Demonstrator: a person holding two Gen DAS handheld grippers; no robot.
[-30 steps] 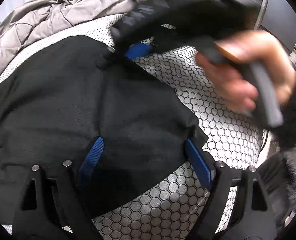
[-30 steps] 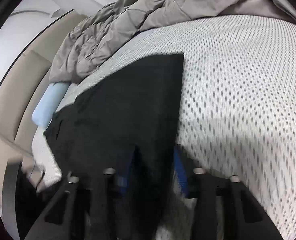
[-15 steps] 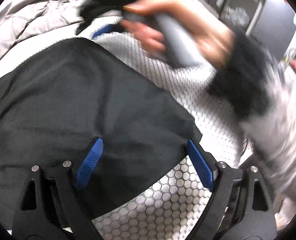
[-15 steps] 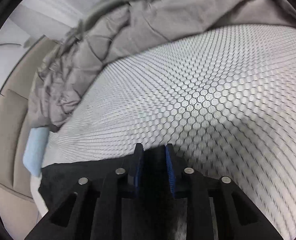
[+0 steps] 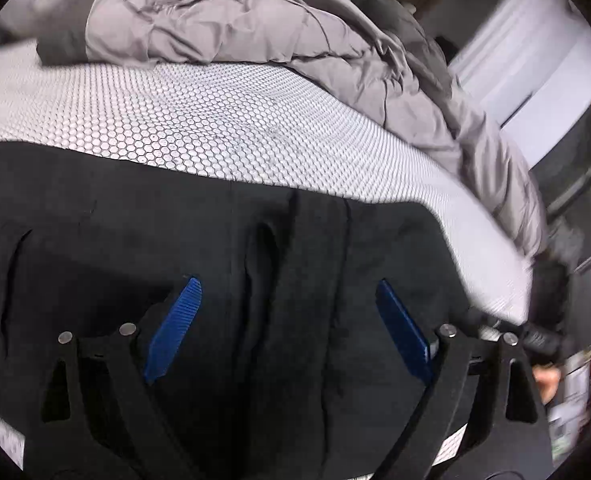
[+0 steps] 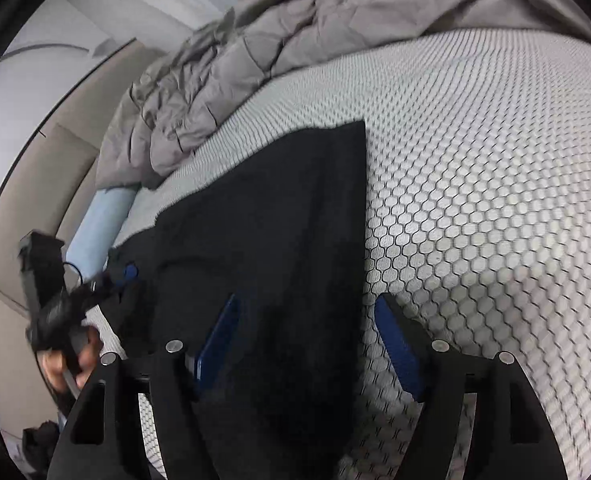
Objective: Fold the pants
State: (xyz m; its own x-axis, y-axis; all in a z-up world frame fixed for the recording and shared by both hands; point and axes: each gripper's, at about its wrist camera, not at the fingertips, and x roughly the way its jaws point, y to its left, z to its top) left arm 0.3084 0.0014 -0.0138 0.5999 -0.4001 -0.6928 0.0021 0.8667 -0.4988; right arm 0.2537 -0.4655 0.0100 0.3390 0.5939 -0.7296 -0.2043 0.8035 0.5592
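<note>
A: Entry, pants (image 6: 279, 216). Position recorded: dark fabric is laid flat on the honeycomb-patterned mattress (image 6: 475, 208), running from lower centre of the right wrist view up to a squared end at upper centre. In the left wrist view the same pants (image 5: 255, 248) fill the lower half of the frame.

B: Fold status?

A: A straight long edge is seen along the right side of the fabric in the right wrist view, and lengthwise seams or overlapped layers are noted in the left wrist view. One lengthwise fold, leg on leg, is judged to be done; layers cannot be counted with certainty. No crosswise fold is seen, so that is judged to be left.

B: Jaws?

A: Right gripper (image 6: 307, 344): jaws have just been opening and are seen spread; the pants' edge lies between them, but the pads are not pressed on it. Released. Left gripper (image 5: 291, 328): jaws have been widening slightly and are seen wide apart over the fabric, nothing pinched.

B: Surroundings?

A: A crumpled grey duvet (image 5: 255, 28) is noted across the top of the left wrist view, clear of the pants. A pale blue roll (image 6: 99, 228) is seen at left centre of the right wrist view, just beside the pants' far edge.
</note>
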